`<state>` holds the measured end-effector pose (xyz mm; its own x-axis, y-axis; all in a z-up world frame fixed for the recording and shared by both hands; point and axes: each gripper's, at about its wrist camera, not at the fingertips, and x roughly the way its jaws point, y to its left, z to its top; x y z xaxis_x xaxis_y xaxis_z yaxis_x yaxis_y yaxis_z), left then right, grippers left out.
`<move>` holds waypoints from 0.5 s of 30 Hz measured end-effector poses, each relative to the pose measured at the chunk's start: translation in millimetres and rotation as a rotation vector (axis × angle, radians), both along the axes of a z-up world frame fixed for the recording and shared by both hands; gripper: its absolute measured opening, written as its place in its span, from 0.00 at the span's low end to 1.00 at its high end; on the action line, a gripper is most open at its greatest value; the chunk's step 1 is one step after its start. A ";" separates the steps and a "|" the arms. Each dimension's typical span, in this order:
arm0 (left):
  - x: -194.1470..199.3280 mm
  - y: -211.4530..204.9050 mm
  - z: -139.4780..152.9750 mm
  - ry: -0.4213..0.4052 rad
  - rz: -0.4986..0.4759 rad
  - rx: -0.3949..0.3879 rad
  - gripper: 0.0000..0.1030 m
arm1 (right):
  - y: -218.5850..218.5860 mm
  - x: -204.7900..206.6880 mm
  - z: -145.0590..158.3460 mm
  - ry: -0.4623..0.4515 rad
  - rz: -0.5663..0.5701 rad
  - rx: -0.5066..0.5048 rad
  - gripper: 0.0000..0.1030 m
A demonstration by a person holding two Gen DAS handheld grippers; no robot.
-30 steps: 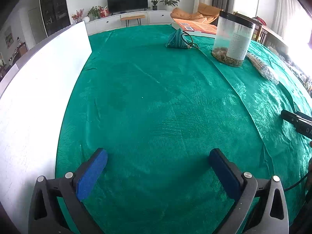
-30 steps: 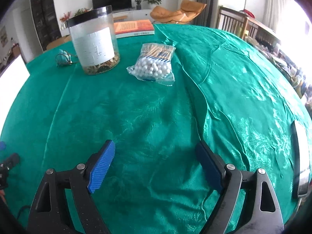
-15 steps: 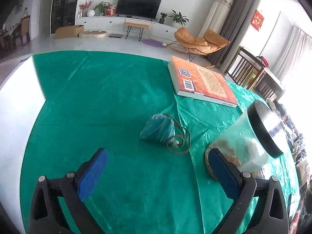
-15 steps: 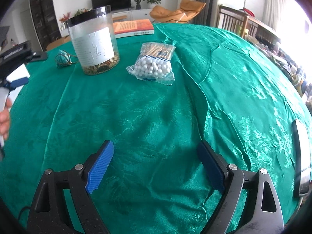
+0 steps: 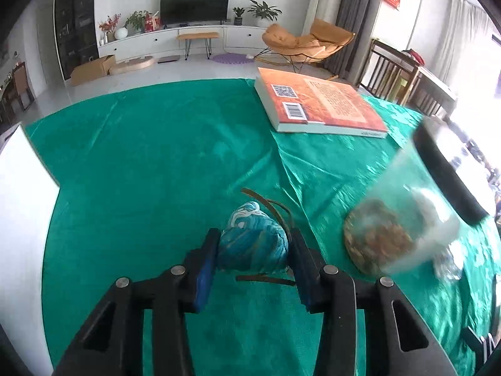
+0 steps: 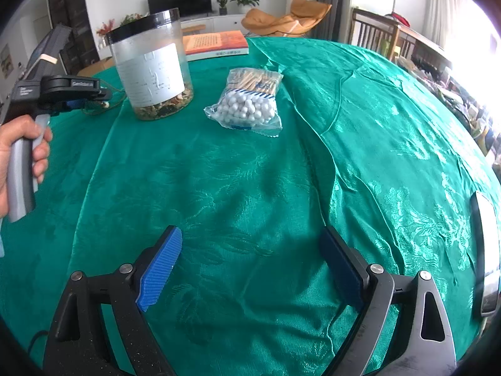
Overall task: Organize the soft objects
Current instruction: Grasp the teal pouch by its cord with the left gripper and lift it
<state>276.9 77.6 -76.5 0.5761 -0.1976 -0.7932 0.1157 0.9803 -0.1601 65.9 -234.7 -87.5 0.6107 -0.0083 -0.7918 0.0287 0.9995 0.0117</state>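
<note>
A small blue-and-white patterned soft pouch (image 5: 252, 241) with a brown cord lies on the green tablecloth. My left gripper (image 5: 253, 244) is shut on the pouch, one pad on each side. The left gripper also shows in the right wrist view (image 6: 78, 100), held by a hand at the far left beside the jar. My right gripper (image 6: 250, 250) is open and empty over bare cloth near the table's front. A clear bag of white balls and sticks (image 6: 250, 103) lies ahead of it.
A clear jar with a black lid (image 6: 153, 72) stands just right of the pouch, also in the left wrist view (image 5: 407, 219). An orange book (image 5: 316, 103) lies at the far edge. A white board (image 5: 18, 219) stands at the left. A dark flat device (image 6: 485, 250) lies at the right edge.
My left gripper has moved forward across the table to the pouch and closed on it. My right gripper has stayed open and in place.
</note>
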 end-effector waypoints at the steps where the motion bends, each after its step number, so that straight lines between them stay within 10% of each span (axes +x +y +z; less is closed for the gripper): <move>1: -17.0 1.3 4.5 0.011 -0.019 -0.016 0.42 | -0.1 -0.2 0.1 0.000 0.000 0.000 0.89; 8: -141.5 -9.5 0.5 0.053 -0.183 0.011 0.43 | -0.5 -1.8 0.5 -0.001 0.000 0.001 0.89; 11: -160.1 -17.1 -12.7 0.033 -0.223 0.090 0.60 | -0.6 -2.5 0.6 -0.002 0.000 0.001 0.89; 13: -164.1 -20.6 -15.6 0.010 -0.206 0.141 0.92 | -0.7 -2.9 0.7 -0.003 0.000 0.002 0.89; 15: -165.1 -20.5 -21.1 0.004 -0.185 0.155 0.95 | 0.3 2.8 -1.3 -0.002 0.001 0.003 0.89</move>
